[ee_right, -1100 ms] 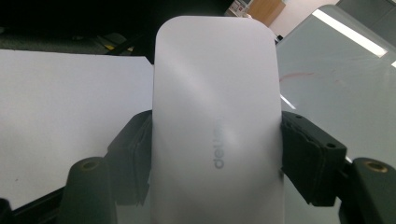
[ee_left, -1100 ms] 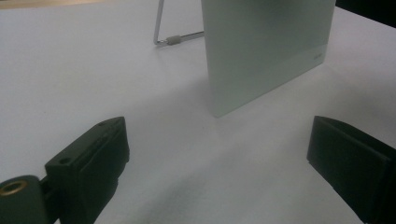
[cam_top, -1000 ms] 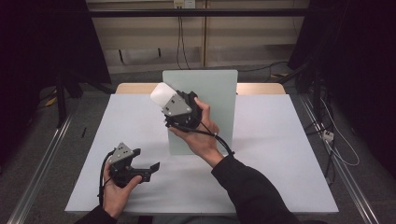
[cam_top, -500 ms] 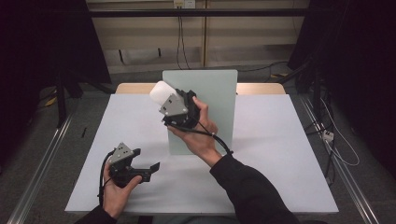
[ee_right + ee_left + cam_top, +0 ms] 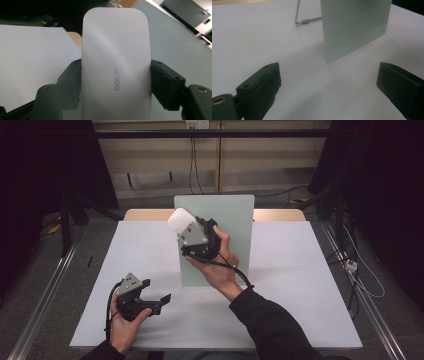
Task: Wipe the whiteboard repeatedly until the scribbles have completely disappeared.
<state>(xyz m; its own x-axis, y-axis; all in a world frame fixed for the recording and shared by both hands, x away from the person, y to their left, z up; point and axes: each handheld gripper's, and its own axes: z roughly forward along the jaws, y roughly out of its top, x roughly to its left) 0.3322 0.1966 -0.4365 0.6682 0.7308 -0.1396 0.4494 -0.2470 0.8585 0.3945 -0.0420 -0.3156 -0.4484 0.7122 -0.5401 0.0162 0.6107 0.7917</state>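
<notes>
A person sits at a table (image 5: 300, 285) covered in pale grey, a two-jaw gripper in each hand; the right gripper (image 5: 186, 227) is raised above the middle of the table, tilted up and away from the person, its jaws closed on the two long sides of a white eraser (image 5: 178, 219); in the right gripper view the eraser (image 5: 116, 65) is a smooth, rounded white block with a faint grey "deli" mark, standing up between the black jaws and pressed by one on each side; seen from above, it sits in front of the upper left part of a pale green board (image 5: 235, 220), though whether it touches the board cannot be told; the board stands upright near the far middle of the table, and in the left gripper view the board (image 5: 354, 27) rests on its lower edge with a thin wire stand (image 5: 302, 21) behind it; the left gripper (image 5: 150, 300) lies low near the front left of the table, held in the left hand (image 5: 122, 325); its jaws stand wide apart with nothing between them, only bare table showing in the gap, and it is well apart from the board and the eraser.
</notes>
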